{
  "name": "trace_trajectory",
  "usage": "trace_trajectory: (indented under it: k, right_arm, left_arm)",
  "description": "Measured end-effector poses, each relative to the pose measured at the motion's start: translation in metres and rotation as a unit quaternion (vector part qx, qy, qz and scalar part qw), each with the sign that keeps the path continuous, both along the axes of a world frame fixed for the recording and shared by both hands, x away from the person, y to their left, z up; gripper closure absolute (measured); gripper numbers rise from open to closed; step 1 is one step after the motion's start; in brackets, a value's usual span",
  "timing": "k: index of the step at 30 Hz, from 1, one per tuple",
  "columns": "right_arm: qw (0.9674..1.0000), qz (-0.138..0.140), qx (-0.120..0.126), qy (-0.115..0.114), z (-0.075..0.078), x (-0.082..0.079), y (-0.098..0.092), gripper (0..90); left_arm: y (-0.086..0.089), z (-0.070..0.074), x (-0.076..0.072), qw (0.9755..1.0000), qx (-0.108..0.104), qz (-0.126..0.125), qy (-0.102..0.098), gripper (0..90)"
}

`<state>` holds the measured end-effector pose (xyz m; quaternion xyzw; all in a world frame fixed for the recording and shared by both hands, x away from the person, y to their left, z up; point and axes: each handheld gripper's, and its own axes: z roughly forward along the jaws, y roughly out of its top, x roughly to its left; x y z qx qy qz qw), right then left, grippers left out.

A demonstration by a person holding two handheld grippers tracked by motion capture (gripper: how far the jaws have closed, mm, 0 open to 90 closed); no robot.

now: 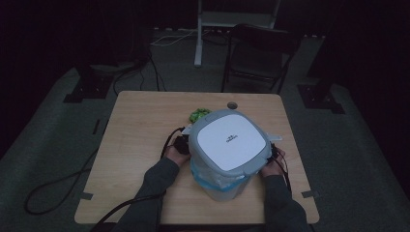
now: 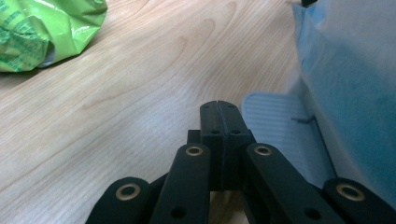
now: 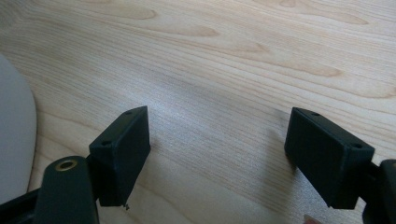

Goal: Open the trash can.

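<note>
Now left gripper (image 2: 218,105) with black jaws pressed together on nothing, low on the table just beside the ribbed foot pedal (image 2: 280,135) of the grey square-lidded plastic bin with blue liner (image 1: 227,154); right gripper (image 3: 217,154) spread wide and empty at the bin's opposite flank. Flanking the bin only, not gripping it. Lid down, liner edge bunched below the rim, crumpled green wrapper (image 1: 199,115) lying behind the bin on the pale wooden table (image 1: 140,145) — probably early, binning not yet done.
</note>
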<state>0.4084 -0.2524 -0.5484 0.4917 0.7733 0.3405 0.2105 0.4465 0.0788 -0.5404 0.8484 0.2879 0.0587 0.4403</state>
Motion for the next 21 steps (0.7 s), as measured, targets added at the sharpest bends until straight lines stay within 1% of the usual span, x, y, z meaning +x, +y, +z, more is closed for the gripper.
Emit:
trace_trajectory:
  k: [2,7,12,15,21]
  right_arm:
    - [1.0,0.0,0.0,0.0,0.0,0.0002,0.0,21.2]
    - [1.0,0.0,0.0,0.0,0.0,0.0003,0.0,21.2]
    - [1.0,0.0,0.0,0.0,0.0,0.0002,0.0,21.2]
    - [1.0,0.0,0.0,0.0,-0.0001,0.0001,0.0001,21.2]
    - [1.0,0.0,0.0,0.0,-0.0001,0.0001,0.0001,21.2]
  left_arm:
    - [-0.0023,0.0,0.0024,1.0,-0.004,-0.001,0.002,90.0]
    - [-0.003,-0.0007,0.0056,1.0,-0.006,-0.003,0.005,90.0]
    - [-0.0048,-0.0029,0.0086,0.9999,0.003,-0.002,0.016,90.0]
    - [-0.0064,-0.0033,0.0072,0.9999,0.01,0.005,0.013,90.0]
    - [-0.008,-0.0035,0.0061,0.9997,0.022,0.008,0.009,90.0]
